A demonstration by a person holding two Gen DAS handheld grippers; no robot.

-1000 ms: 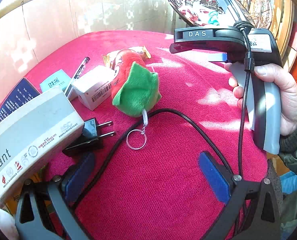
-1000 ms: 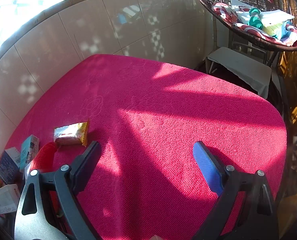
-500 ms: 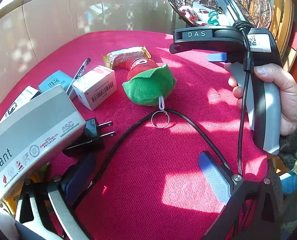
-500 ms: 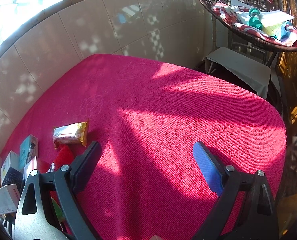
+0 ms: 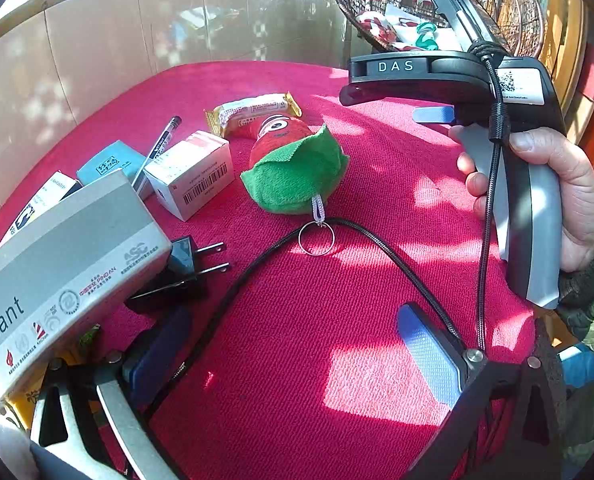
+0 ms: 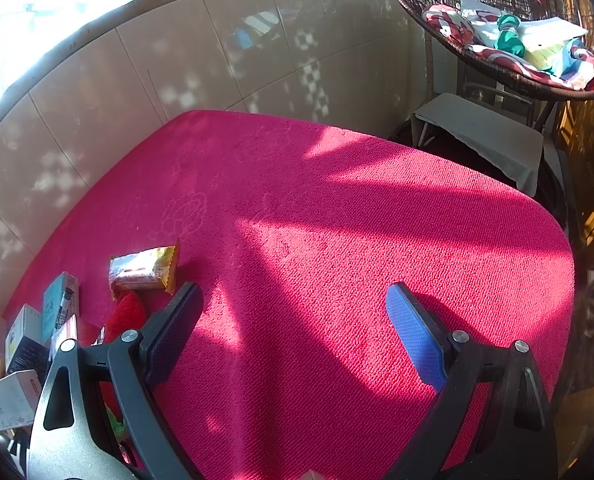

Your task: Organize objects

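Observation:
A red and green plush toy (image 5: pixel 293 168) with a key ring (image 5: pixel 316 239) lies on the red tablecloth (image 5: pixel 337 320). Behind it lies a gold snack bar (image 5: pixel 253 111); it also shows in the right wrist view (image 6: pixel 143 270). To the left are a white barcode box (image 5: pixel 191 172), a pen (image 5: pixel 157 150), a teal box (image 5: pixel 107 166), a grey sealant box (image 5: pixel 57 264) and a black plug (image 5: pixel 185 268). My left gripper (image 5: pixel 293 344) is open and empty, in front of the toy. My right gripper (image 6: pixel 293 332) is open and empty over bare cloth; its body (image 5: pixel 477 80) is held to the right of the toy.
A black cable (image 5: pixel 377 240) loops across the cloth between the toy and my left gripper. A tiled wall (image 6: pixel 177 80) borders the table at the back and left. A wicker chair with cushions (image 6: pixel 517 40) and a grey stool (image 6: pixel 485 132) stand beyond the far right edge.
The plush toy has dropped from a raised, tilted pose and now lies flat on the cloth by the snack bar. The left view has shifted slightly. The right gripper has not moved.

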